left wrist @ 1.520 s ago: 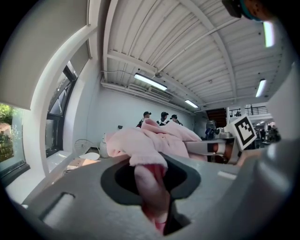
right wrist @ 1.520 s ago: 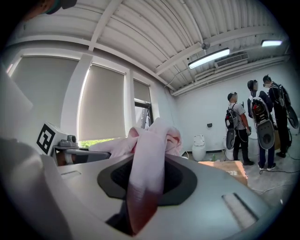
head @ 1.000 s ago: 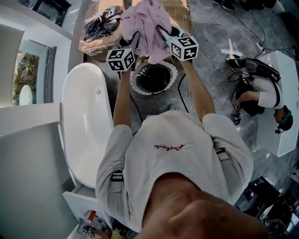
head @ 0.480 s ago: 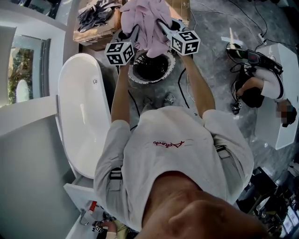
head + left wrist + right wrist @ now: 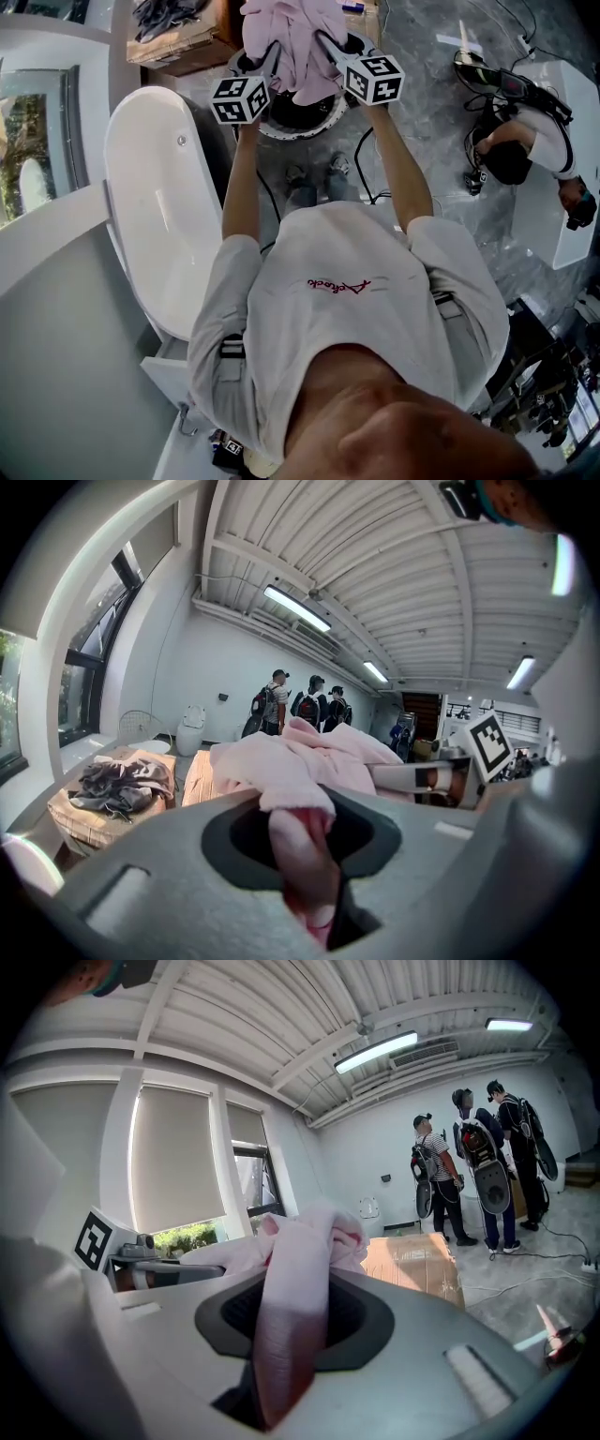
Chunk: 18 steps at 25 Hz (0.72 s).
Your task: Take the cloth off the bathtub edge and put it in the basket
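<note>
- Shirt (image 5: 347, 309): loose, pale grey tee with a small red script print across the middle.
- Sleeves (image 5: 217, 281): short and wide, in the same pale grey on both arms.
- Straps (image 5: 234, 351): dark bands with light stripes, one at the shirt's left side and one at its right.
- Left gripper (image 5: 270, 58): a white cube with black square markers on its faces, slim pale jaws beyond it, and a grey moulded shell with a dark oval recess.
- Right gripper (image 5: 326, 45): same build, same marker cube.
</note>
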{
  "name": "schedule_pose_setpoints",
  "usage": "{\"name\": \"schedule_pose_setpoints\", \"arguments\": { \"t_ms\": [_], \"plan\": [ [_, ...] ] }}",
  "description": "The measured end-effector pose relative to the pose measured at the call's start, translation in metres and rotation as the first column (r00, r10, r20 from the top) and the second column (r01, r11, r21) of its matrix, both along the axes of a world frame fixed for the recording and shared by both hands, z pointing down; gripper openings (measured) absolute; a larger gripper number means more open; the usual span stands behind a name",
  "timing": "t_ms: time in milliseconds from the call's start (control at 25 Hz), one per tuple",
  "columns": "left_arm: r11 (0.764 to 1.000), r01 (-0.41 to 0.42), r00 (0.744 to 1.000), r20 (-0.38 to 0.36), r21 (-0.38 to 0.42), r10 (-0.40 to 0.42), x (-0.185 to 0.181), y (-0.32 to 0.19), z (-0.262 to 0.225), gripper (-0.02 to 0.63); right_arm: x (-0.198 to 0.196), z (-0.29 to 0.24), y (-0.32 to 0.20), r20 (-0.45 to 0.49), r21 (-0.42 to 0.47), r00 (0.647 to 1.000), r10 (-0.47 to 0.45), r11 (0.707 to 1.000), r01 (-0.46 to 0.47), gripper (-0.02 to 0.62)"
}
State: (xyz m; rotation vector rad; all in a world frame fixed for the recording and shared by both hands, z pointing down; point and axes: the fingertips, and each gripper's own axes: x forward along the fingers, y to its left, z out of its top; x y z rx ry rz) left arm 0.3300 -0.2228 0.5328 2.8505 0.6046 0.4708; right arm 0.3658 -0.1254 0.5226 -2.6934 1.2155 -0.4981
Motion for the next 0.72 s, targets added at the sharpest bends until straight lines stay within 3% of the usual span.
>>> {"name": "schedule_pose_setpoints", "arguments": {
  "t_ms": [360,720],
  "plan": [
    [0.999,0.002,0.994,0.11,-0.04,0.003,-0.011,0.001,0.073,0.098,-0.011,0.073,-0.001,0.113,-0.037,0.994,-0.002,0.999,0.006,0.109],
    [0.996,0.04,0.968,0.249,-0.08,-0.019,-0.031,0.008,0.166,0.098,-0.028,0.167,0.003,0.253,-0.081,0.967,-0.02,0.996,0.042,0.109]
  ]
}}
